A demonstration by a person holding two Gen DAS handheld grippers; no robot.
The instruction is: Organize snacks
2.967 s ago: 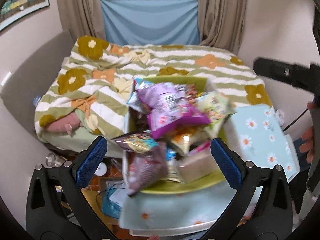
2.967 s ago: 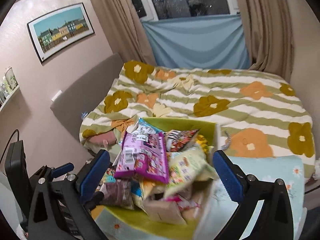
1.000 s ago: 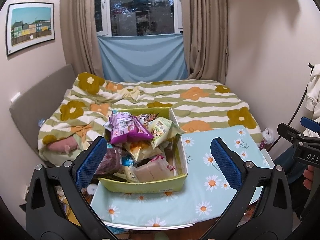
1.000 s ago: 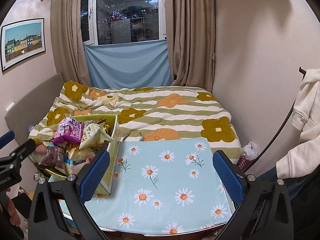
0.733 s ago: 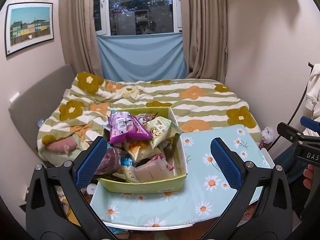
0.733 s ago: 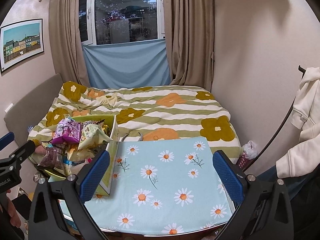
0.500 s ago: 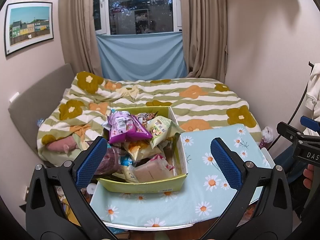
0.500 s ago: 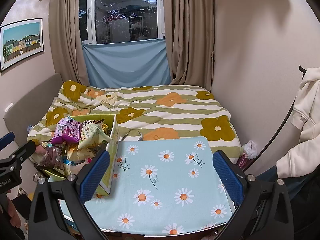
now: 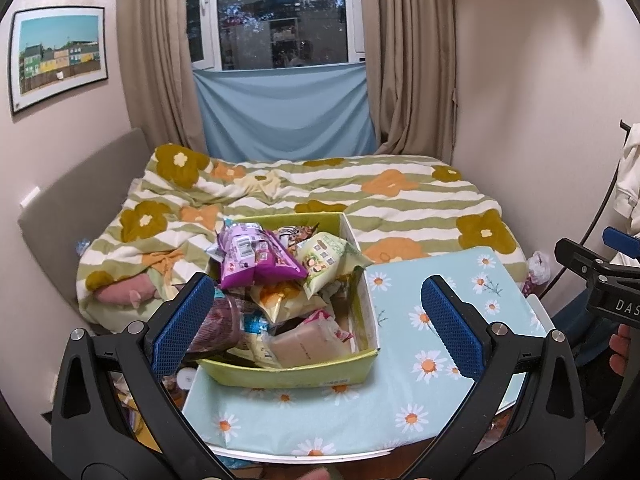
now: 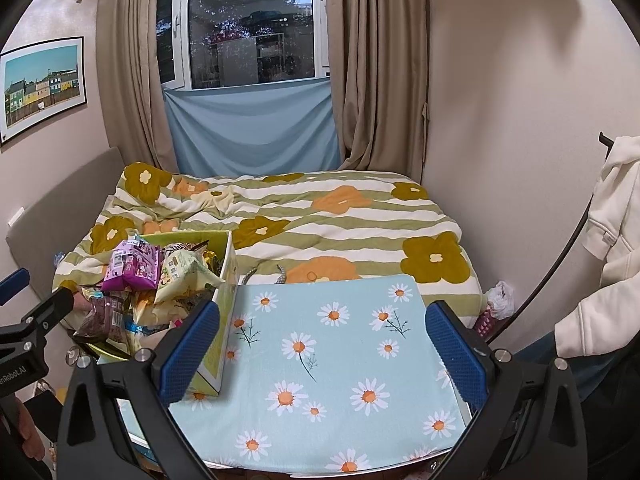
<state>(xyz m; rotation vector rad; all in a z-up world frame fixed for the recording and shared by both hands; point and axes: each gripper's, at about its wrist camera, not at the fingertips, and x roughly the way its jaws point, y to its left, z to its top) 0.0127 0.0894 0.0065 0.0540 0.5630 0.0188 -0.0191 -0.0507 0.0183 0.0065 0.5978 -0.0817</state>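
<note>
Two grippers hang back from the table, both spread wide with nothing between the fingers: the left gripper looks at the box, the right gripper at the bare daisy cloth. All the snacks in view sit heaped in that yellow-green box at the table's left end, piled above its rim; this would fit a heap waiting to be sorted out as well as one just gathered in, so I would not say which. Should a pack need lifting, the top ones are the fair choice: take a bag by a flat edge or seam, close gently so the air inside does not burst it, and lift straight up so its neighbours do not spill over the low wall. On top lies a purple bag, puffed and glossy, and just beside it a pale green bag, crinkled. Lower down show a yellow pack, a dark maroon bag leaning at the left wall and a flat beige pack near the front.
</note>
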